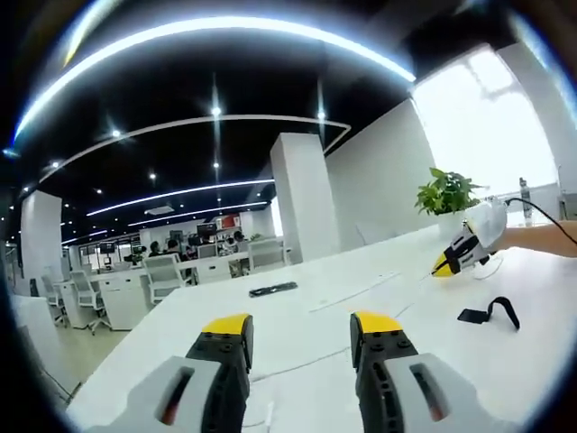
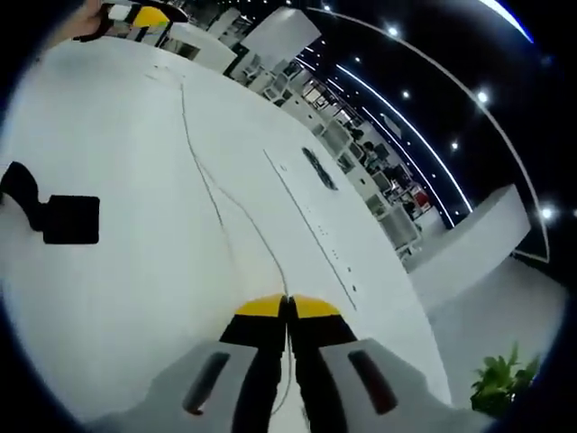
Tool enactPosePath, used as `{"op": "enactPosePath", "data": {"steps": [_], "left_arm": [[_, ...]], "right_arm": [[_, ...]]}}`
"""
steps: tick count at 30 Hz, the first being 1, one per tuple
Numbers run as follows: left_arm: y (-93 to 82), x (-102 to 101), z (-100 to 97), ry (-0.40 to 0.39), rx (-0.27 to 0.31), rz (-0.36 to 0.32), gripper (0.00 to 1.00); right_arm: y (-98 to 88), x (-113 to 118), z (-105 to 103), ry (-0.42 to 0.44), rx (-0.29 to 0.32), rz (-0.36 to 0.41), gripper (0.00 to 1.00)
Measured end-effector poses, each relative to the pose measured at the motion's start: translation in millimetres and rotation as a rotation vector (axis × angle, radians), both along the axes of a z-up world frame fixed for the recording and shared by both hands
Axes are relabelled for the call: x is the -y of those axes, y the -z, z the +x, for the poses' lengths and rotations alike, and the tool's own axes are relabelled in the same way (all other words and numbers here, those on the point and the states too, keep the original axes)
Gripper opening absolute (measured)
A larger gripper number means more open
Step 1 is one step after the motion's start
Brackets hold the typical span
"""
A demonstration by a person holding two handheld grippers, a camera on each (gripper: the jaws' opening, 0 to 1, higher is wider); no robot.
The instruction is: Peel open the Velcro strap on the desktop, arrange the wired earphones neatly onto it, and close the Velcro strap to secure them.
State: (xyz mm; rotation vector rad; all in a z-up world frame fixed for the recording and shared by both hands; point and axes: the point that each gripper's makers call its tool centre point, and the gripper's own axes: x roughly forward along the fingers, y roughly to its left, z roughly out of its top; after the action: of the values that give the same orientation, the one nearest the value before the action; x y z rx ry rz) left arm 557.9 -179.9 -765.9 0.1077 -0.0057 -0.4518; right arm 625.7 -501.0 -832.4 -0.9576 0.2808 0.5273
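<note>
In the left gripper view, we are holding the left gripper point(image 1: 297, 329) at six o'clock, its yellow-tipped jaws standing released with a wide gap of bare desk point(image 1: 361, 271) between them and nothing held. A thin white wire point(image 1: 306, 359), part of the earphones, is running across the desk just beyond the jaw tips. The strap point(image 1: 491, 312), black and partly curled up, is lying on the desk at about four o'clock, well apart from these jaws. Above it, at three o'clock, the right gripper point(image 1: 451, 260) is coming in from the edge with its yellow tip pointing down toward the desk. A plant point(image 1: 446, 191) is standing behind it near the wall at two o'clock. A dark flat object point(image 1: 273, 290) is lying further out on the desk toward the centre, and chairs point(image 1: 162, 271) are standing at nine o'clock.

In the right gripper view, we are keeping the right gripper point(image 2: 288, 311) at six o'clock with its jaws clenched together, and the wire point(image 2: 216, 203) is running from eleven o'clock down the desk point(image 2: 135, 289) into the seam between them, so they are gripping it. The strap point(image 2: 63, 216) is lying flat at nine o'clock, well apart from the jaws. The left gripper point(image 2: 144, 15) is showing at eleven o'clock, and the plant point(image 2: 500, 383) is at four o'clock.
</note>
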Motion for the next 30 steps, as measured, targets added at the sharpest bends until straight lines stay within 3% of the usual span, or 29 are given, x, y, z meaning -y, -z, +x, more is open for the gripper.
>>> {"op": "enactPosePath", "data": {"steps": [6,20,30], "left_arm": [[5.5,8.4,-1.7,0.019,-0.007,0.022,0.47],[22.4,41.2,-13.5,0.108,-0.031,0.061,0.47],[27.0,66.7,-21.2,0.200,-0.038,0.086,0.47]], "right_arm": [[-10.1,-5.0,-17.2,-0.015,0.014,0.053,0.04],[-39.9,-31.1,-60.5,-0.083,-0.010,0.276,0.04],[-54.1,-61.5,-95.8,-0.162,-0.006,0.330,0.04]]}}
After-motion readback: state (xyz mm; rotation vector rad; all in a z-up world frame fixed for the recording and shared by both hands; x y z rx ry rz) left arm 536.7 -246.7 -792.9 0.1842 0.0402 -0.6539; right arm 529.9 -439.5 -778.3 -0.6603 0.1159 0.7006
